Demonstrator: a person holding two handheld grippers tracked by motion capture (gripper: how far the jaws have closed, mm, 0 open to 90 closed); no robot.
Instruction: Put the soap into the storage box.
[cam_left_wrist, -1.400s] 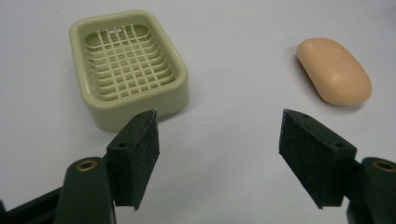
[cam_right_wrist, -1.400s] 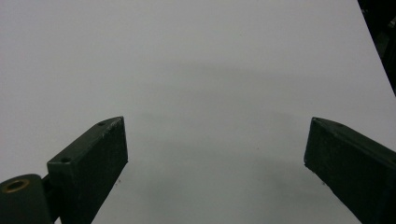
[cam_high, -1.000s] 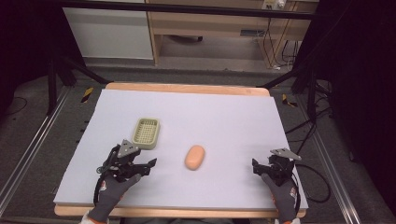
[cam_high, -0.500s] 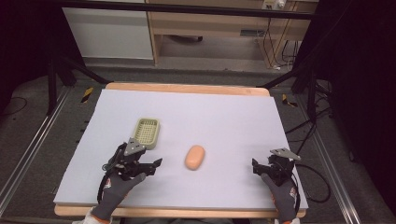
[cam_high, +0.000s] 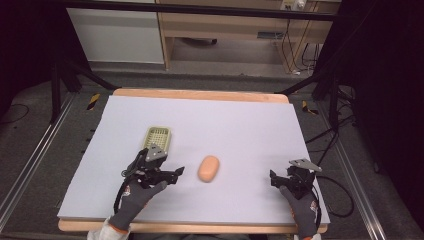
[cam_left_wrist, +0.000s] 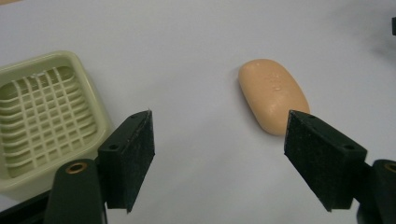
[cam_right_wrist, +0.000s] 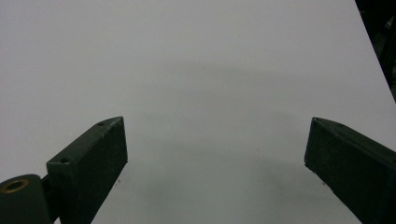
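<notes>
Fingers (cam_left_wrist: 128, 158) of both grippers gape wide, empty, near smooth oval soap (cam_left_wrist: 273, 94) and ribbed plastic dish (cam_left_wrist: 44, 116).

Grey floor (cam_high: 45, 130) surrounded the table (cam_high: 200, 95); a wooden shelf unit (cam_high: 225, 30) and a white cabinet (cam_high: 115, 35) stood beyond its far edge.

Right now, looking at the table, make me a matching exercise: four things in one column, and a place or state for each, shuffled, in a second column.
Things:
1. soap bar
2. soap dish
3. left hand-held gripper
4. right hand-held gripper

Places or states:
A. pale green, with a grid floor, nothing in it
B. open, over bare white table at the person's right
C. peach-coloured, lying on the table between the two grippers
D. open, pointing toward the soap, dish just beside it

Pairs: 1-C, 2-A, 3-D, 4-B
</notes>
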